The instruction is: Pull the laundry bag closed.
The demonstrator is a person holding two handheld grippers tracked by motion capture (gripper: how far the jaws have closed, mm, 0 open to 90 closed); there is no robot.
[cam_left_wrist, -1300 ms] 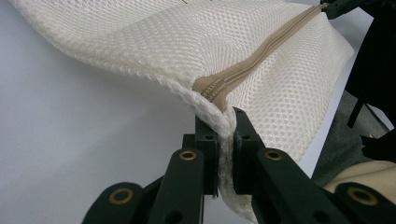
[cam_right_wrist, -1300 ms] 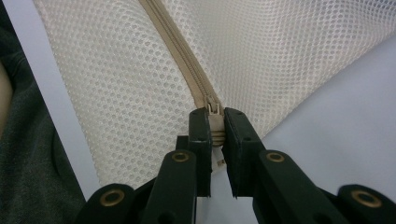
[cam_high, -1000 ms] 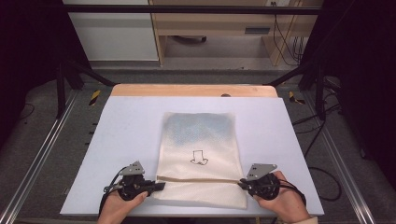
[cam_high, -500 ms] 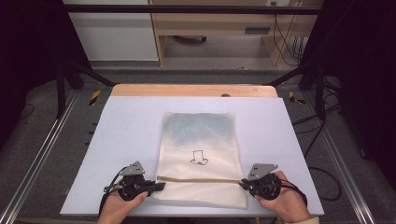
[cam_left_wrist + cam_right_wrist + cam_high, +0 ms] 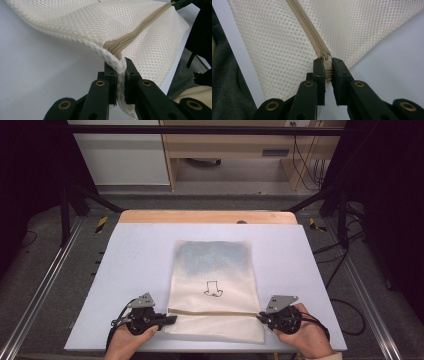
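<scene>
So there's a cream mesh bag [image 5: 215, 290] lying flat on the pale table [image 5: 130, 265], sitting in the lower middle of the high view, with its near edge close to the bottom edge of the tabletop. It has a small black outline drawing [image 5: 213, 289] printed around its middle, and something bluish-grey shows through the mesh in the upper half. A tan zipper [image 5: 212, 312] runs straight across the bag near its bottom end, from one side edge to the other.

The left gripper [image 5: 169, 320] is at the lower left of the high view, held in the person's left hand [image 5: 127, 345], and it meets the bag right at the left end of the zipper line. In the left gripper view the jaws are pressed together on the corded edge seam of the bag [image 5: 117, 37], just under where the zipper tape [image 5: 140, 27] ends, and the mesh lifts off the table a bit there.

The right gripper [image 5: 261, 317] is at the lower right, in the right hand [image 5: 305, 337], touching the bag's right edge at the other end of the zipper. In the right gripper view its jaws are pinched on the zipper pull [image 5: 327, 68], with the zipper [image 5: 308, 27] running up and away toward the upper left of that frame, looking closed along the stretch I can see.

Both grippers lie low on the table, pointing inward at each other across the bag.
</scene>
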